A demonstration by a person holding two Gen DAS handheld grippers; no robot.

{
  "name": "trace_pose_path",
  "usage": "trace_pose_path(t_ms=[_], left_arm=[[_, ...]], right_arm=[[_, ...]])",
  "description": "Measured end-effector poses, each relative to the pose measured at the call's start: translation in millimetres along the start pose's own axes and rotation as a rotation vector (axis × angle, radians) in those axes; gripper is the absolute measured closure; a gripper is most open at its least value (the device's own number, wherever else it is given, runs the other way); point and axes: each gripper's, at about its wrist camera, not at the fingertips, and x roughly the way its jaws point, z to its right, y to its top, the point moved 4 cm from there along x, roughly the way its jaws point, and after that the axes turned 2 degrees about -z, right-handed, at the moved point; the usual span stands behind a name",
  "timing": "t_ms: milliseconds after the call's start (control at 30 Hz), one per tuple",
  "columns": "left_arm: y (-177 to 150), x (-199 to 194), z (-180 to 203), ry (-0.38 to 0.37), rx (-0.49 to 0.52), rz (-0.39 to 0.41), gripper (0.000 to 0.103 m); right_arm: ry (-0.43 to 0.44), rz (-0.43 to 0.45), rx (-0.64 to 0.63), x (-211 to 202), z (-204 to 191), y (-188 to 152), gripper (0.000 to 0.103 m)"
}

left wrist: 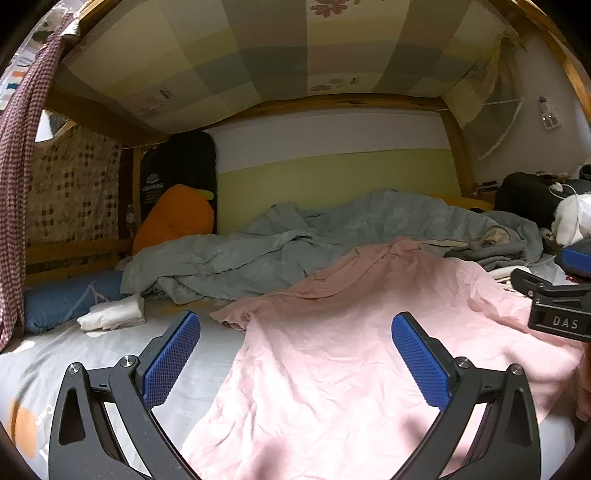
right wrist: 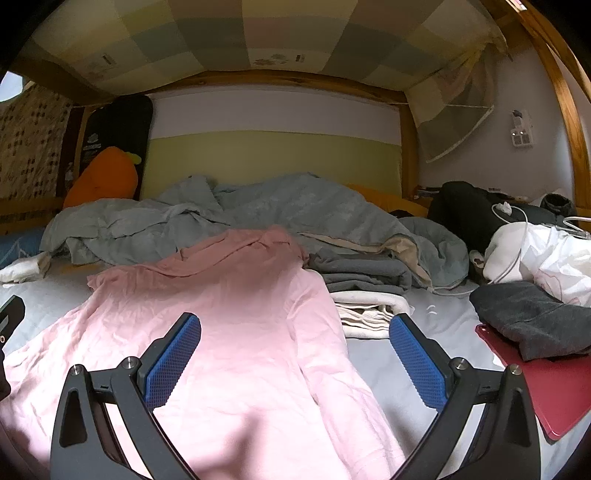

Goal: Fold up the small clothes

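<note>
A lower bunk serves as the work surface: a pale grey bedsheet (left wrist: pixel 207 354) under a wooden frame, with a patchwork-check cloth (right wrist: pixel 258 33) stretched overhead and a yellow-green and white wall panel (left wrist: pixel 332 166) at the back. The pink shirt (left wrist: pixel 332 369) lies spread flat and wrinkled across the sheet, its collar end toward a rumpled grey-green duvet (right wrist: pixel 258 206). The left gripper (left wrist: pixel 295 354) hovers over the shirt's left edge, jaws wide apart and empty. The right gripper (right wrist: pixel 295 354) hangs over the shirt's right side, likewise spread with nothing between its blue pads (right wrist: pixel 173 365). Beside the shirt sits a stack of folded clothes (right wrist: pixel 365 291), grey over cream. A red tablet (right wrist: pixel 554 384) lies at right under a dark grey garment (right wrist: pixel 535 317). An orange carrot plush (left wrist: pixel 173 218) leans in the far left corner.
</note>
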Motion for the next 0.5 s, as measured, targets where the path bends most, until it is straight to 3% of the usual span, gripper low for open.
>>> trace_pose_path(t_ms=[400, 500], left_arm=[[1.2, 0.2, -2.7, -0.002, -0.017, -0.002, 0.000], [-0.2, 2.3, 1.4, 0.034, 0.007, -0.012, 0.000]], right_arm=[[-0.001, 0.000, 0.002, -0.7, -0.6, -1.2, 0.001], [-0.002, -0.003, 0.005, -0.6, -0.6, -1.9, 0.001]])
